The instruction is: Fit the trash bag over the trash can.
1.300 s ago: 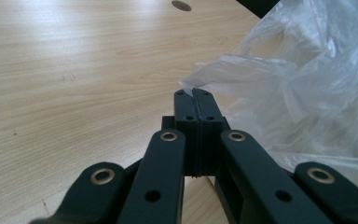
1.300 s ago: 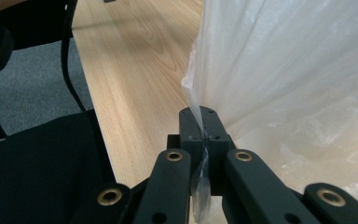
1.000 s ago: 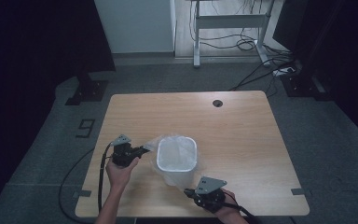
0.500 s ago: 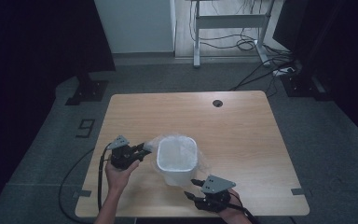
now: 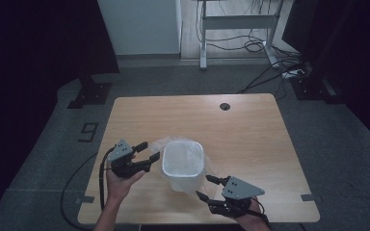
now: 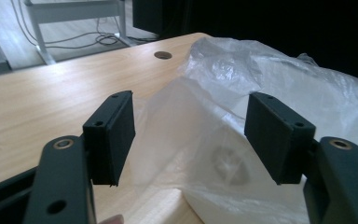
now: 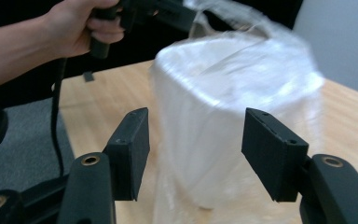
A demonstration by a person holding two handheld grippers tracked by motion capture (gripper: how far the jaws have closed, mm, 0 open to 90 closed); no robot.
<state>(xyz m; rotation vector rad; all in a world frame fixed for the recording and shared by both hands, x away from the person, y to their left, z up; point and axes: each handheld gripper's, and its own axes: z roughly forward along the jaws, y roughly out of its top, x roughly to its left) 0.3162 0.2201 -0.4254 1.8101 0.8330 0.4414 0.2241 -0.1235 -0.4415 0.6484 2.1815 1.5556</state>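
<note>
White bin (image 5: 183,165), lined w/ clear plastic bag (image 5: 211,166), stands near table (image 5: 250,130) front edge. Left gripper (image 5: 148,151) just left of bin, right gripper (image 5: 207,186) at its front-right; both jaws just opened, spread, nothing pinched.

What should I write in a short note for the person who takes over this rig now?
Left claw: open, jaws just opened, beside the plastic bag, pressing nothing.
Right claw: open, jaws just opened, facing the white bin.
Bin stands upright near the table front edge, the bag lining it and draped over its rim.
Done: bag appears fitted.
Left: probably only smoothing loose plastic.
</note>
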